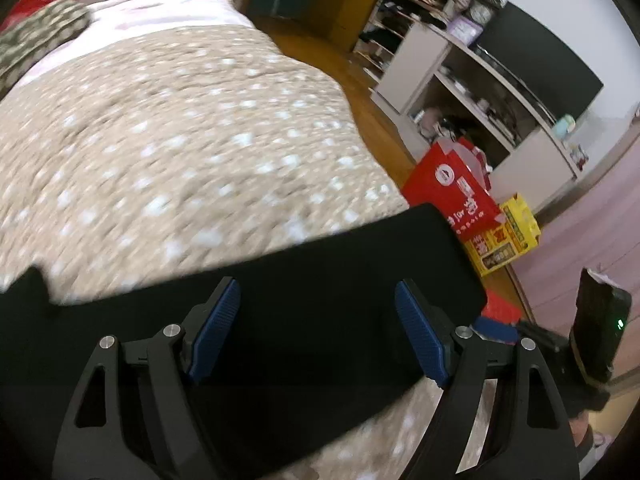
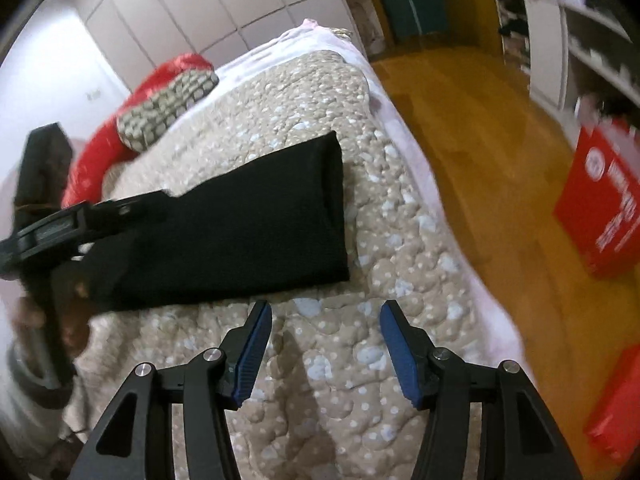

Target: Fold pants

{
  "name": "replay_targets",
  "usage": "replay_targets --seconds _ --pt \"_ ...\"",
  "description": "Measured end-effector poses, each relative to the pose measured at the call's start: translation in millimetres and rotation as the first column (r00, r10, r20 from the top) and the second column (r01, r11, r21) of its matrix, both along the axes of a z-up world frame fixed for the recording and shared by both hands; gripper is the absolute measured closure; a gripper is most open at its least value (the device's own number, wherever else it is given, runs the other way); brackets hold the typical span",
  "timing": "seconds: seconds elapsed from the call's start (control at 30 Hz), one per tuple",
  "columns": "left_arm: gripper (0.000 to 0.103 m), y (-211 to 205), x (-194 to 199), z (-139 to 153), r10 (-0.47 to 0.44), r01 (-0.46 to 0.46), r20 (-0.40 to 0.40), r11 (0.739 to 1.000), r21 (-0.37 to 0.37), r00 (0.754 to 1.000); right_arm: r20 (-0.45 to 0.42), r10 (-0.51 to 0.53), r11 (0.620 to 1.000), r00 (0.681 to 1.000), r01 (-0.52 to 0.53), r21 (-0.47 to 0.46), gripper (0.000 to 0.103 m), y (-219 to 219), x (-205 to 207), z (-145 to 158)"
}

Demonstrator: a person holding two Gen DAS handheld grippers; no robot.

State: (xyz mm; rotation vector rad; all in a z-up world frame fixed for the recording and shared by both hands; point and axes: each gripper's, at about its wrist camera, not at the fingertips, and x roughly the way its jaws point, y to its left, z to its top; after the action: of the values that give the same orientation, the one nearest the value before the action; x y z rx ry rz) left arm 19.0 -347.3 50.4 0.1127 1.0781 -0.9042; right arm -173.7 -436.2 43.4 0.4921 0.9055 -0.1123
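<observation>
Where wood floor borders it, bedspread carries pants

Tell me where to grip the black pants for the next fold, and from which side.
Probably grip the black pants at the squared-off end, one corner each, approaching from the floor side. They lie flat on the quilt, so slide one finger under. Both the left gripper and right gripper are open.

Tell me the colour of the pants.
Black pants, clearest in the right wrist view.
</observation>
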Motion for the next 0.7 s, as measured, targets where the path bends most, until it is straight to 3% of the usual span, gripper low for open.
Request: replay_targets --seconds 0.13,0.37,0.43,0.53,0.7 --pt "0.023 -36 11 0 -0.062 0.062 -0.017 0.998 -0.008 0.998 0.058 0.008 0.998 0.998 -0.011 0.058 0.040 -1 0 0" --pt "0.023 -90 10 -6 -0.196 0.198 -0.048 0.979 0.047 0.979 0.130 -0.008 0.995 0.991 -0.006 0.103 0.035 4 7 -4" --pt "0.023 -106 10 -13 -0.231 0.236 -0.084 0.970 0.057 0.969 0.135 -0.013 0.994 0.991 -0.002 0.108 0.035 5 12 -5" --pt "0.012 -121 2 -15 -0.299 0.304 -0.092 0.952 0.048 0.950 0.153 -0.030 0.990 0.988 0.008 0.141 0.035 5 15 -6" --pt "0.013 -132 -4 -21 -0.393 0.396 -0.075 0.918 0.029 0.916 0.162 -0.070 0.987 0.984 0.046 0.152 0.037 6 23 -9"
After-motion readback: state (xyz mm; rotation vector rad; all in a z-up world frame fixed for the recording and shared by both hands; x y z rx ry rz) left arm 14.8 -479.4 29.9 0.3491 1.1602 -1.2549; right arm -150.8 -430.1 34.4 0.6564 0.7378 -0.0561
